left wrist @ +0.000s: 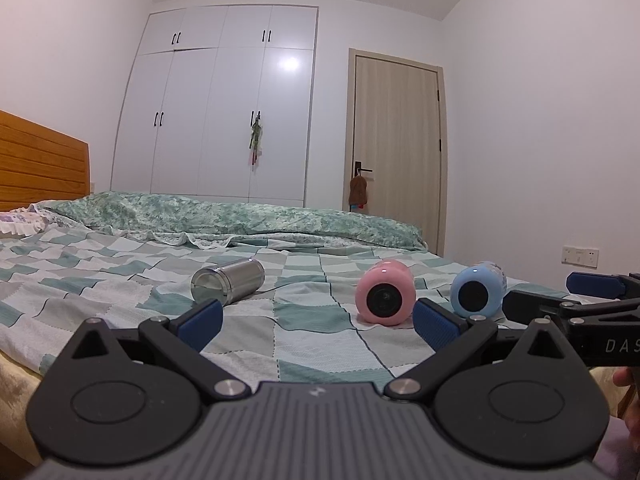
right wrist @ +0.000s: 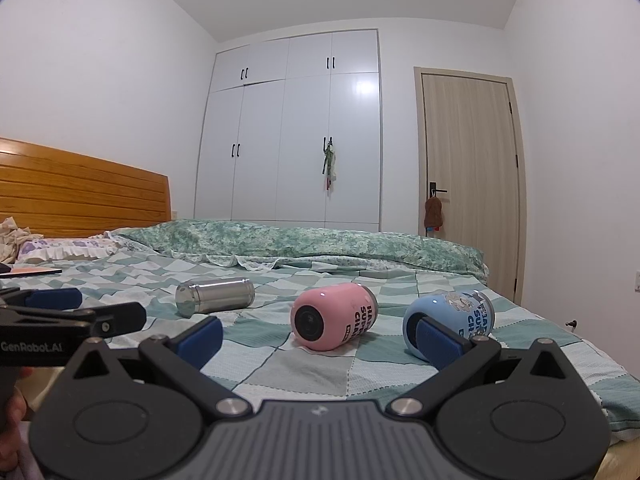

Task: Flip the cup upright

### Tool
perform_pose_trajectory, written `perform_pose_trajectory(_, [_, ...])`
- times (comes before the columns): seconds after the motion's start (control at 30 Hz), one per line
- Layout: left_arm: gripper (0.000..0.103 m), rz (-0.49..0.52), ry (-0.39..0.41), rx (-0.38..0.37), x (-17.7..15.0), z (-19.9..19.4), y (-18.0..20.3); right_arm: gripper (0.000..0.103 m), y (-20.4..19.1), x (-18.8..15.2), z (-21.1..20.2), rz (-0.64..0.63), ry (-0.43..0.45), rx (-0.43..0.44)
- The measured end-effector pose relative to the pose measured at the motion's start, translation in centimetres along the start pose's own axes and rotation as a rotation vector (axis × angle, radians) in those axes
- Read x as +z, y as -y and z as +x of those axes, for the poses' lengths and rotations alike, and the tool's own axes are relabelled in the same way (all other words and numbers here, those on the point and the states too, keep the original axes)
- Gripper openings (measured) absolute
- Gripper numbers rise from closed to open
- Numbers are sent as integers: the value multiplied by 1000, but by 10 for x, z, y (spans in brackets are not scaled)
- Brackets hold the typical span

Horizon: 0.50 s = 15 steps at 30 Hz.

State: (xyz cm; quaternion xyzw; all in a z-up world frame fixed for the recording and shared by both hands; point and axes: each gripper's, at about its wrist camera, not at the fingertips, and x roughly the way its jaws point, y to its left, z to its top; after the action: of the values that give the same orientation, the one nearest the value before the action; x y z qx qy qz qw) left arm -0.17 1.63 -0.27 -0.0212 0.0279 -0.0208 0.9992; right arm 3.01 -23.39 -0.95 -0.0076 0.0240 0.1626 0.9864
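So both grippers, left gripper (left wrist: 318, 322) and right gripper (right wrist: 320, 338), are hanging wide open, gripping nothing, probably lining up. Out ahead, the steel cup (left wrist: 228, 286), pink cup (left wrist: 384, 298) and blue cup (right wrist: 450, 322) are lying sideways on the checkered bedspread (left wrist: 312, 340), none upright yet.

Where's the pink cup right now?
The pink cup lies on its side mid-bed, between the steel cup to its left and the blue cup to its right in both wrist views.
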Motion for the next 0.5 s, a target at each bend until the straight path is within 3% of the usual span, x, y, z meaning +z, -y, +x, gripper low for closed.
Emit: perform_pose_trajectory(0.5, [103,-1,0,0,0,0,0,103,-1,0,0,-1,-1,-1])
